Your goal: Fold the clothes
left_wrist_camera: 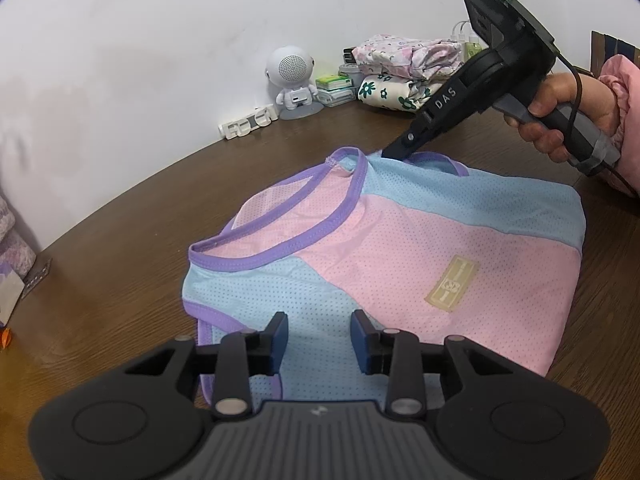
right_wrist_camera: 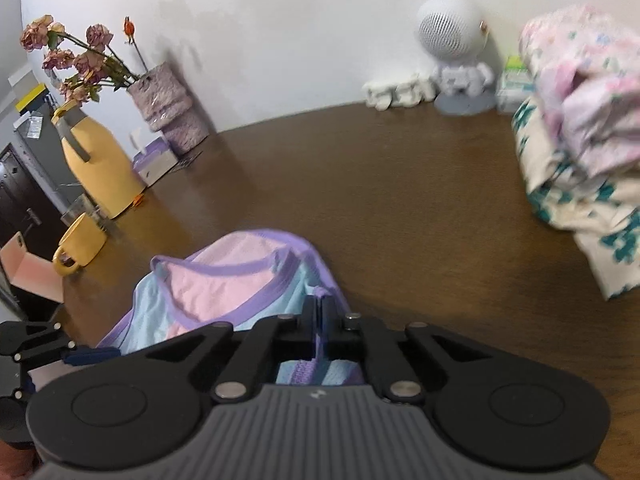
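A mesh vest (left_wrist_camera: 400, 248) in pink and light blue with purple trim lies flat on the brown table (left_wrist_camera: 160, 208). My left gripper (left_wrist_camera: 320, 338) hovers open over its near blue part, with nothing between the fingers. At the far shoulder, my right gripper (left_wrist_camera: 394, 154) is held by a hand in a pink sleeve (left_wrist_camera: 560, 116) and pinches the purple edge. In the right wrist view the right gripper (right_wrist_camera: 319, 308) is shut on the vest's purple trim (right_wrist_camera: 320, 294), and the vest (right_wrist_camera: 224, 280) spreads away to the left of it.
A stack of folded floral clothes (left_wrist_camera: 404, 72) sits at the back right, close on the right in the right wrist view (right_wrist_camera: 580, 140). A white robot-shaped speaker (left_wrist_camera: 290, 76) and a power strip (left_wrist_camera: 248, 122) stand by the wall. A yellow jug (right_wrist_camera: 96, 160), a mug (right_wrist_camera: 78, 246) and a flower vase (right_wrist_camera: 168, 108) stand to the left.
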Tool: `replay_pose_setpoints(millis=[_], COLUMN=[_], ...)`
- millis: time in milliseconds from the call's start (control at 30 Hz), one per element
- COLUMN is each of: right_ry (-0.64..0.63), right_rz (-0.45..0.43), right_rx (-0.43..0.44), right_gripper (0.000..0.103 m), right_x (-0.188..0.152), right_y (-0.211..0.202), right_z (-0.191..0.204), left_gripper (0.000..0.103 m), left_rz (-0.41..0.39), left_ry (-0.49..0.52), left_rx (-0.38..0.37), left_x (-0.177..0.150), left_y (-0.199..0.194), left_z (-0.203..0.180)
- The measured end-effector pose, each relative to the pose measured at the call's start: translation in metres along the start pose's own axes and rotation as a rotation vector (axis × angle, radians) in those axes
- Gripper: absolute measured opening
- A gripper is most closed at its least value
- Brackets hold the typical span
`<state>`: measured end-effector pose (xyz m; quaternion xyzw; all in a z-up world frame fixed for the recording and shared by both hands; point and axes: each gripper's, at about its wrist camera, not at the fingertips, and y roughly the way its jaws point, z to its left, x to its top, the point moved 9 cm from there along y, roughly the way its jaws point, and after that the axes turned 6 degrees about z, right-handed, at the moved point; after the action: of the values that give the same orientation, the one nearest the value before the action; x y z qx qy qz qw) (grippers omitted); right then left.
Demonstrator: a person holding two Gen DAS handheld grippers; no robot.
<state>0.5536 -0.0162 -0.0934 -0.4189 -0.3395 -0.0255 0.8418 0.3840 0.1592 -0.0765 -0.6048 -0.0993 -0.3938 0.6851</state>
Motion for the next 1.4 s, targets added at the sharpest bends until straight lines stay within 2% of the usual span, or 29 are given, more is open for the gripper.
replay_pose_setpoints(millis=[167,333,500,733,900,933,967,1133,1167,1233,1300,1367,1400], right_ry=[0.013,0.003,0.051,-0.026,-0.007,-0.01,-0.024,-0.081,-0.085,-0.086,-0.071,-0.067,-0.084], right_rz=[-0.013,0.024,-0.008,0.027,0.059,0.064,0.058,0.051,0.057,0.047,0.005,-0.059,-0.087], right_rx=[-0.043,-0.032,0.009,0.057,0.065,0.062,0.047,-0.045,-0.043,-0.034,-0.024,-0.022,-0.027], right_gripper=[0.002,0.002,0.012,0.012,0.011,0.009,0.002,0.002,0.002,0.004,0.012,0.022,0.023], right_x=[0.009,0.002,0.001,-0.043,-0.06,-0.062,-0.064,-0.067,-0.068,-0.068,-0.064,-0.06,-0.061], right_y=[-0.006,0.004,-0.018,-0.05,-0.053,-0.053,-0.055,-0.057,-0.056,-0.058,-0.069,-0.087,-0.098], right_z=[-0.014,-0.012,-0.012,0.015,0.016,0.017,0.018,0.014,0.015,0.017,0.017,0.02,0.023], left_gripper=[0.033,0.033,0.033,0.033,0.033,0.033,0.033,0.033,0.033,0.034,0.038,0.039,0.04], left_rz=[-0.001,-0.002,-0.003,-0.005,-0.007,-0.007,-0.007,-0.008,-0.008,-0.01,-0.022,-0.073,-0.099], left_ry=[0.0,0.0,0.0,0.004,0.007,0.006,0.006,0.007,0.007,0.0,-0.02,-0.039,-0.047], left_rx=[-0.001,-0.002,-0.002,0.001,0.005,0.004,0.003,0.003,0.004,0.004,0.003,0.025,0.038], left_x=[-0.002,-0.004,-0.003,-0.003,-0.003,-0.003,-0.003,-0.004,-0.004,-0.005,-0.005,-0.004,-0.004], left_y=[0.0,-0.001,-0.001,0.0,-0.001,-0.001,-0.001,-0.001,-0.001,-0.002,-0.006,-0.024,-0.033], left_z=[0.001,0.002,0.002,0.002,0.002,0.002,0.002,0.003,0.003,0.004,0.007,0.01,0.011])
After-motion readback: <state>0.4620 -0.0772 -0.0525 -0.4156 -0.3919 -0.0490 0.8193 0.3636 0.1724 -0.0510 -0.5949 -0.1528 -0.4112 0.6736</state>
